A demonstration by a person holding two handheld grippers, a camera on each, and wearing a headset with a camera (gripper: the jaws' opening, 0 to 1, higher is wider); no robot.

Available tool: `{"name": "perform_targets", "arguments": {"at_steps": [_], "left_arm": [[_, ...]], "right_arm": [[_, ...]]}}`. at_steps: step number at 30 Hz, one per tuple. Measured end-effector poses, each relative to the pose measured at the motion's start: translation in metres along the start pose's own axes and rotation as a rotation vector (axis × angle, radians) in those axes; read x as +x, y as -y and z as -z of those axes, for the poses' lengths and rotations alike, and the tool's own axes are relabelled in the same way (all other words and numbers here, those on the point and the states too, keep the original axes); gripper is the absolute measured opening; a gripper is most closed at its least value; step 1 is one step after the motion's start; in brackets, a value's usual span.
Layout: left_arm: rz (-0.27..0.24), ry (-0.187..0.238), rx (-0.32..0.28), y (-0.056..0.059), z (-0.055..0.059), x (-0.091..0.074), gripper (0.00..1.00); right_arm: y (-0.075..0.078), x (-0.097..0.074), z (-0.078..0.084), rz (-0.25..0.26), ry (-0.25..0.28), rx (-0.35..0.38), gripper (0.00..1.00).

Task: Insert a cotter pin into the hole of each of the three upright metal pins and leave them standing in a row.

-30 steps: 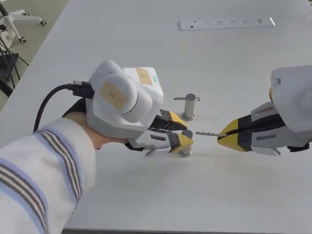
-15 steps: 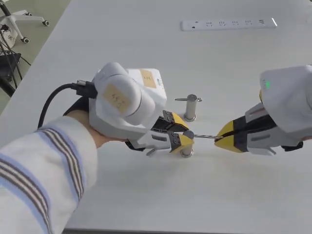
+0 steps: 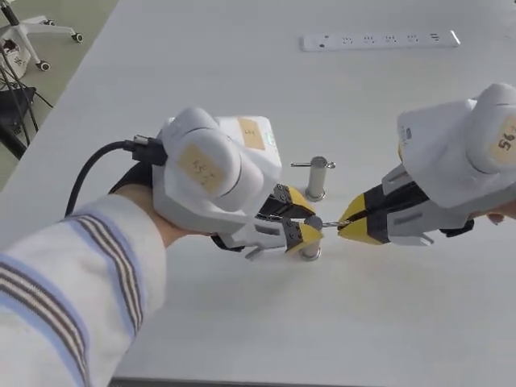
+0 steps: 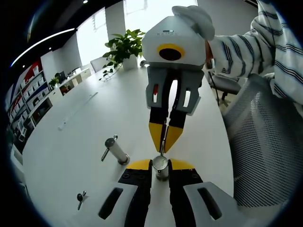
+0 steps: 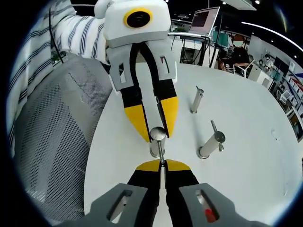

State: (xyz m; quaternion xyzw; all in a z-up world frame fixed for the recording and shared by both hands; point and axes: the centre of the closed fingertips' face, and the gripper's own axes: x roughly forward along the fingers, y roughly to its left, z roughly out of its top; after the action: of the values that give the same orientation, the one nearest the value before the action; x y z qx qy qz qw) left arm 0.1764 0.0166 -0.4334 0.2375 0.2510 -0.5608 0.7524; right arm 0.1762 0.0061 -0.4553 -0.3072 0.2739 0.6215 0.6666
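Observation:
My left gripper (image 3: 310, 219) is shut on an upright metal pin (image 3: 310, 246) near the table's front; its jaws clamp the shaft just under the head (image 4: 161, 165). From the right, my right gripper (image 3: 342, 226) is shut on a thin cotter pin (image 5: 161, 150) held level, whose tip meets the pin's head (image 5: 158, 134). I cannot tell how far it enters the hole. Just behind stands a second metal pin (image 3: 316, 181) with a cotter pin (image 3: 308, 164) through its top. A third metal pin (image 5: 196, 99) stands farther off, also upright.
A white power strip (image 3: 379, 38) lies at the far side of the white table (image 3: 242, 72). A black cable (image 3: 85, 173) trails from the left gripper. An office chair base (image 3: 32, 32) stands off the table's left edge. The table's near edge runs along the bottom.
My right gripper has moved left with the cotter pin, closing the gap until its tip reaches the held pin's head. The left gripper and its pin have stayed almost still.

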Motion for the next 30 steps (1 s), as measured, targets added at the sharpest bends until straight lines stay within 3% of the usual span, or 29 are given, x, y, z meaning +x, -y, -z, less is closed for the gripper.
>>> {"name": "perform_targets", "arguments": {"at_steps": [17, 19, 21, 23, 30], "left_arm": [[0.002, 0.001, -0.008, -0.001, -0.001, 0.003, 0.09], [0.001, 0.0, -0.011, -0.001, -0.001, 0.003, 0.09], [0.002, 0.001, -0.014, -0.001, -0.001, 0.003, 0.09], [0.004, 0.001, -0.02, -0.001, -0.001, 0.004, 0.09], [0.001, -0.002, -0.01, -0.001, -0.001, 0.004, 0.09]], "right_arm": [[-0.008, 0.007, -0.01, -0.046, 0.033, -0.036, 0.0], [-0.007, 0.007, -0.011, -0.038, 0.056, -0.013, 0.0], [-0.005, 0.004, -0.016, -0.023, 0.096, 0.01, 0.07], [-0.008, 0.002, -0.017, -0.039, 0.113, 0.041, 0.08], [-0.003, -0.006, -0.006, 0.004, 0.104, 0.071, 0.11]]}}
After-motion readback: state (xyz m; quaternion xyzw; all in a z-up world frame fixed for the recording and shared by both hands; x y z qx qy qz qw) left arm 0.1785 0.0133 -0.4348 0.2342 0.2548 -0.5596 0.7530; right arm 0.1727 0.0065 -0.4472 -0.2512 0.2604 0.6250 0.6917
